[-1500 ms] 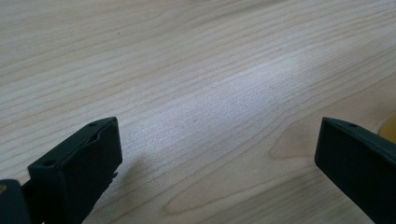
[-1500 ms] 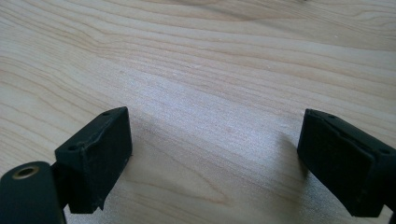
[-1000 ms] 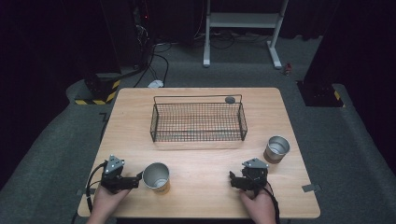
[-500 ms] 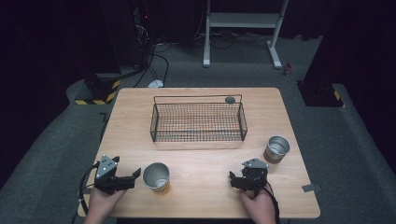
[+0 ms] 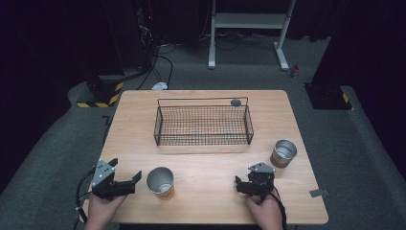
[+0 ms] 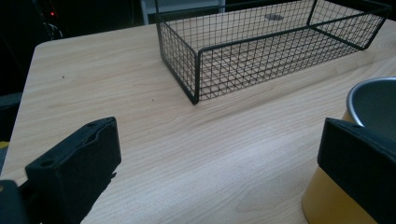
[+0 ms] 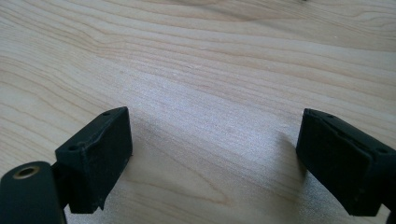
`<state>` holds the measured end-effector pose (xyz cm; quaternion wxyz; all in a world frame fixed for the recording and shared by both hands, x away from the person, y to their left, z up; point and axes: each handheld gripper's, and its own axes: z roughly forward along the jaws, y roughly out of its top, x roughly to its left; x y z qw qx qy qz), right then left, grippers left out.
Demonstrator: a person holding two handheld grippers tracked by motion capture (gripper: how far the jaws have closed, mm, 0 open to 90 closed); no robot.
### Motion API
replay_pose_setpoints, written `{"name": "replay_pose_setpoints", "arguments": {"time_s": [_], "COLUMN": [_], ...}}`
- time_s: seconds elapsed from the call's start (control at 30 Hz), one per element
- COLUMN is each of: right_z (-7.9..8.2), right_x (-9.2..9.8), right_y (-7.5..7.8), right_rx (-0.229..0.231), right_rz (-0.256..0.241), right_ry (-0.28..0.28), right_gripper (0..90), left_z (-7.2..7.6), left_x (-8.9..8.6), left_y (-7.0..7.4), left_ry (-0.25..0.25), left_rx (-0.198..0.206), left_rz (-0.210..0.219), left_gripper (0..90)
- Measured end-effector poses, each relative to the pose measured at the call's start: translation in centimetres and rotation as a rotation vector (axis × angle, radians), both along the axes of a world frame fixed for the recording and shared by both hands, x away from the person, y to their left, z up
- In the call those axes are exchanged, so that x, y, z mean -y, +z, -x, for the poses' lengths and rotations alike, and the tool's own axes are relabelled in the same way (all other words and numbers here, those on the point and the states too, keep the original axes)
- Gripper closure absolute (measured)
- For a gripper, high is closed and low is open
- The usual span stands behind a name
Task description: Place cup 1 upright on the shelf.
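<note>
Your left gripper (image 5: 125, 173), jaws spread wide, sits at nine o'clock of the yellow cup (image 5: 160, 182). Your right gripper (image 5: 245, 184) rests low over the desk (image 5: 201, 163), jaws apart and empty.

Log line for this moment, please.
left gripper: jaws open, beside yellow cup, not touching | right gripper: jaws open, over bare table | steel cup: right of basket

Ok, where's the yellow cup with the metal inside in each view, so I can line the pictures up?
High view: the yellow cup stands near the table's front edge, just right of the left gripper.
Left gripper view: the cup sits at the right edge, partly behind the right-hand jaw.
Right gripper view: bare tabletop between the open jaws; the cup is not in it.
Shared landmark: the wire basket, seen in the high and left gripper views.
</note>
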<state>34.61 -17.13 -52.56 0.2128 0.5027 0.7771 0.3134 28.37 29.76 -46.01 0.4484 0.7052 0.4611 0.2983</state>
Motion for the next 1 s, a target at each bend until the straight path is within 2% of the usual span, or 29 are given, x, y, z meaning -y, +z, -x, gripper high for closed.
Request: {"name": "replay_pose_setpoints", "arguments": {"time_s": [0.47,1.0], "right_z": [0.0,0.0], "right_x": [0.0,0.0], "right_y": [0.0,0.0], "right_rx": [0.000,0.000], "right_rz": [0.000,0.000], "right_ry": [0.000,0.000], "right_gripper": [10.3,10.3], "left_z": [0.6,0.9], "left_x": [1.2,3.3], "left_y": [0.6,0.7], "left_ry": [-0.068,-0.151], "left_rx": [0.009,-0.002], "left_rz": [0.041,0.044], "left_gripper": [0.1,0.1]}}
